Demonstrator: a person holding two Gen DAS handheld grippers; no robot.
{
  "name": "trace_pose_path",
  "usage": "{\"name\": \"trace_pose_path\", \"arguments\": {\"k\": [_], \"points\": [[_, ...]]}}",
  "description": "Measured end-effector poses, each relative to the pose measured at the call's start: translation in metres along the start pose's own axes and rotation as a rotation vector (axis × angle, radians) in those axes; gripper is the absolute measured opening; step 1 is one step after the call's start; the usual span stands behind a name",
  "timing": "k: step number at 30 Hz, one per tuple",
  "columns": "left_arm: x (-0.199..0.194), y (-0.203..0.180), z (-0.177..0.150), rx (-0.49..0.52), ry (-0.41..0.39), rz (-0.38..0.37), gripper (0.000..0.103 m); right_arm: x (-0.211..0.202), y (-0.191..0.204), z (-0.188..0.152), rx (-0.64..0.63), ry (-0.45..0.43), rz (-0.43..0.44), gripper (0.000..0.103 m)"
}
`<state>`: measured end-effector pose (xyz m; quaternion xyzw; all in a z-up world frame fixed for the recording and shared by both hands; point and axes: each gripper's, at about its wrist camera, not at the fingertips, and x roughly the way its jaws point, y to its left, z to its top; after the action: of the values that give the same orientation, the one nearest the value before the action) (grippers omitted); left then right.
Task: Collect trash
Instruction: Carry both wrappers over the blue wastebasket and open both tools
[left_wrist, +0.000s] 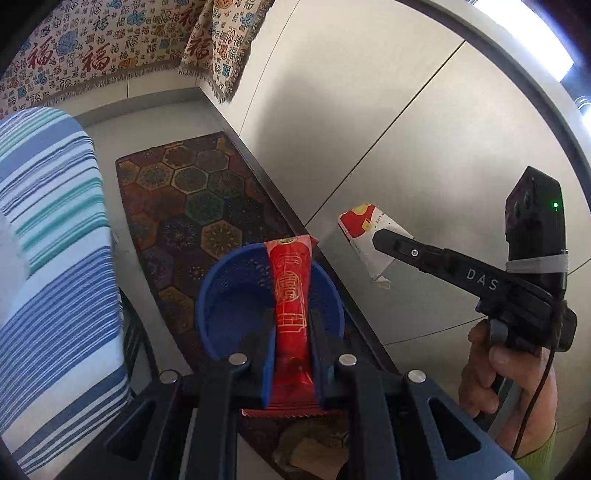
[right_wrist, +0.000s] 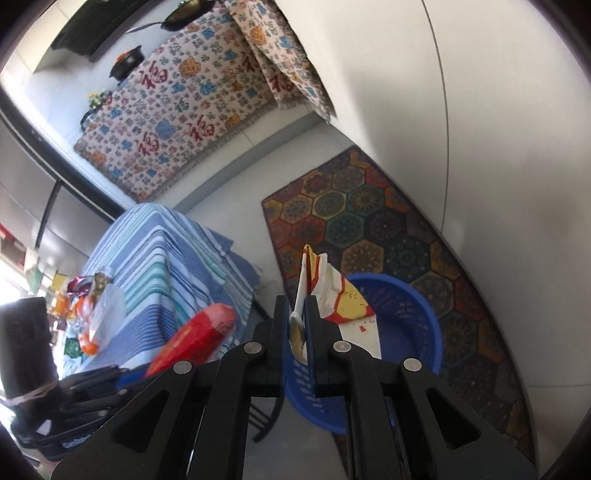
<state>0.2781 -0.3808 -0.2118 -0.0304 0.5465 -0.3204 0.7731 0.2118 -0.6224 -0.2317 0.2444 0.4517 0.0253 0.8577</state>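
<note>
Already pinching a red wrapper (left_wrist: 291, 314) and white wrapper (right_wrist: 325, 295) in each hand-held gripper; still undropped above blue basket (right_wrist: 406, 325), lower frame.

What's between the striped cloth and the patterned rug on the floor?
Only bare grey floor lies between the striped cloth and patterned rug, clearest in the right wrist view.

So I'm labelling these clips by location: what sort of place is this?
Probably a room in a home: a patterned rug on pale floor tiles, a striped cloth over furniture, and a blue basket serving as the bin.
</note>
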Motion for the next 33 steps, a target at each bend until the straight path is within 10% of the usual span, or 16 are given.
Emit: {"name": "trace_pose_path", "arguments": {"k": [16,18,24,33], "points": [[0.064,-0.009,0.006,-0.002,0.059,0.019,0.023,0.004,-0.019,0.007,0.068,0.001,0.003,0.013],[0.066,-0.011,0.008,-0.009,0.069,0.015,0.033,0.003,-0.024,0.007,0.09,-0.008,0.002,0.045],[0.038,-0.017,0.006,0.031,-0.003,0.04,0.036,-0.014,-0.02,0.009,0.065,-0.084,-0.039,0.056],[-0.072,-0.023,-0.062,0.21,-0.187,0.156,0.07,-0.041,0.054,-0.005,-0.233,-0.261,-0.182,0.085]]}}
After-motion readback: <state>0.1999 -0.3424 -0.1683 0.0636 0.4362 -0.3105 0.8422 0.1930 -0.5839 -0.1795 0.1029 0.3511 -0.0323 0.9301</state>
